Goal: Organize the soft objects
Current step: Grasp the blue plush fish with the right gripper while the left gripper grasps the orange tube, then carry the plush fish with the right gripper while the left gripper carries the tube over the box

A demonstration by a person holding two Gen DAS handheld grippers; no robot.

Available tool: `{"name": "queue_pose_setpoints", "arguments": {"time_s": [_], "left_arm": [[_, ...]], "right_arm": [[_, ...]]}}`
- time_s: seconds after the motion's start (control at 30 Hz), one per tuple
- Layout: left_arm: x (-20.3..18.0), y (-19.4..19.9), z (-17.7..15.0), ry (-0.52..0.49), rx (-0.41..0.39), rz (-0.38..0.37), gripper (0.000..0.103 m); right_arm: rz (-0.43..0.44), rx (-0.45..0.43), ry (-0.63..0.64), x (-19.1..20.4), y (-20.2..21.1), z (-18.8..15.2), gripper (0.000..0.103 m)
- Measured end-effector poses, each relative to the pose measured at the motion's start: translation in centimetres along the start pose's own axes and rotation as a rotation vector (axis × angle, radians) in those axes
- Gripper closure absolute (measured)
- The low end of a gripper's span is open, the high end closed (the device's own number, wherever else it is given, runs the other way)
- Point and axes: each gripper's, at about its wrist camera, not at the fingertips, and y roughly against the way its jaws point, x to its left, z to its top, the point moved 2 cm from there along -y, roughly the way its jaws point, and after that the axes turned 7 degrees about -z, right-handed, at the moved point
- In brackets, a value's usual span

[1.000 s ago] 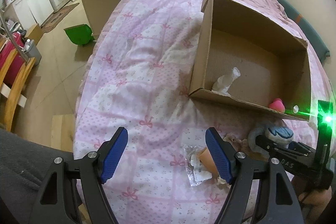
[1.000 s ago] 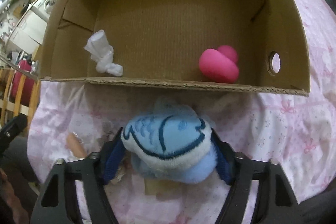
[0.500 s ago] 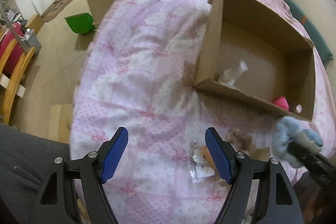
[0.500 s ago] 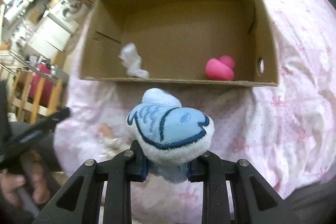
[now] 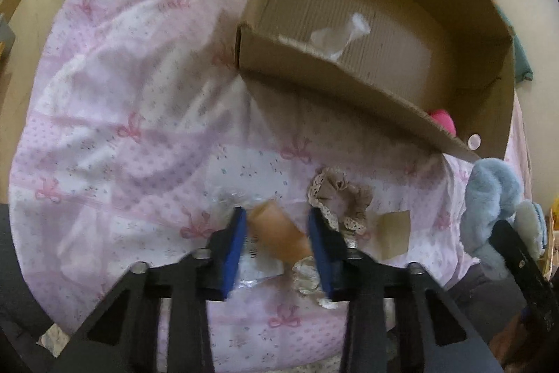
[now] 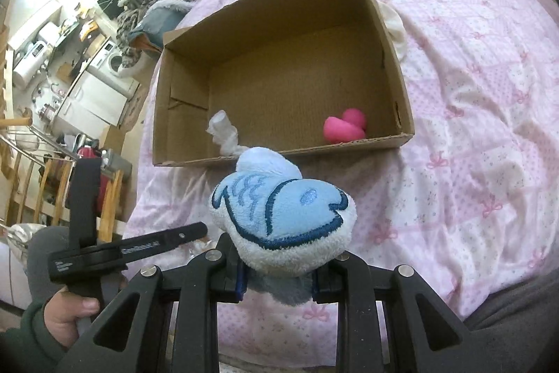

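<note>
Plush fish, held above the bedspread, short of the box.

Right gripper clamped on the fish; long axis runs 9 to 3; box opening lies at 12. Left gripper partly open, jaws either side of a tan pouch, contact unclear; scrunchie at its 1.

The cardboard box is open-topped; its floor's middle is bare between the white cloth wad at 9 o'clock and the pink toy at 3. Its near wall rises ahead of the fish plush.
</note>
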Motion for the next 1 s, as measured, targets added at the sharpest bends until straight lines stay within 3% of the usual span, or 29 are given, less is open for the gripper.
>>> {"name": "queue_pose_setpoints", "arguments": {"time_s": [0.07,0.17,0.3,0.57,1.0], "left_arm": [[0.1,0.0,-0.1,0.006,0.006,-0.008,0.094],[-0.1,1.0,-0.1,-0.01,-0.018,-0.033,0.098],[-0.1,3.3,-0.4,-0.035,-0.09,-0.028,0.098],[0.4,7.1,-0.4,-0.092,-0.224,0.063,0.098],[-0.2,6.8,-0.5,-0.114,-0.25,0.101,0.098]], "right_arm": [[-0.001,0.005,-0.004,-0.1,-0.2,0.0,0.076],[0.0,0.01,-0.009,-0.2,-0.3,0.0,0.076],[-0.004,0.014,-0.002,-0.2,-0.2,-0.1,0.076],[0.028,-0.002,0.022,0.4,0.3,-0.5,0.076],[0.026,-0.024,0.052,1.2,0.8,-1.0,0.076]]}}
